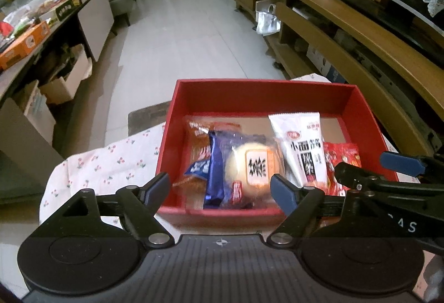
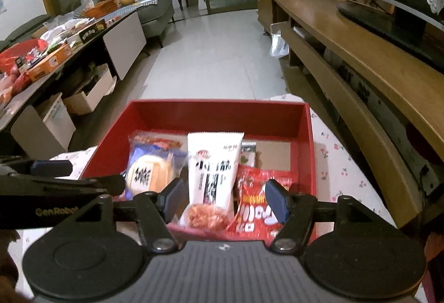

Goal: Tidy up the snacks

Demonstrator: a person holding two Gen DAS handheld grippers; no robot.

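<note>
Hovering just before the red box point(image 1: 260, 92) of snack packets point(image 2: 212, 172), both grippers point(image 1: 222, 189) point(image 2: 223, 198) gape empty; packet print blurred.

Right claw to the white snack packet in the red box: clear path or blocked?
Probably clear. The right claw is open and empty, and the white packet lies on top in the red box, straight ahead. The red packet beside it is close, so it may get nudged.
</note>
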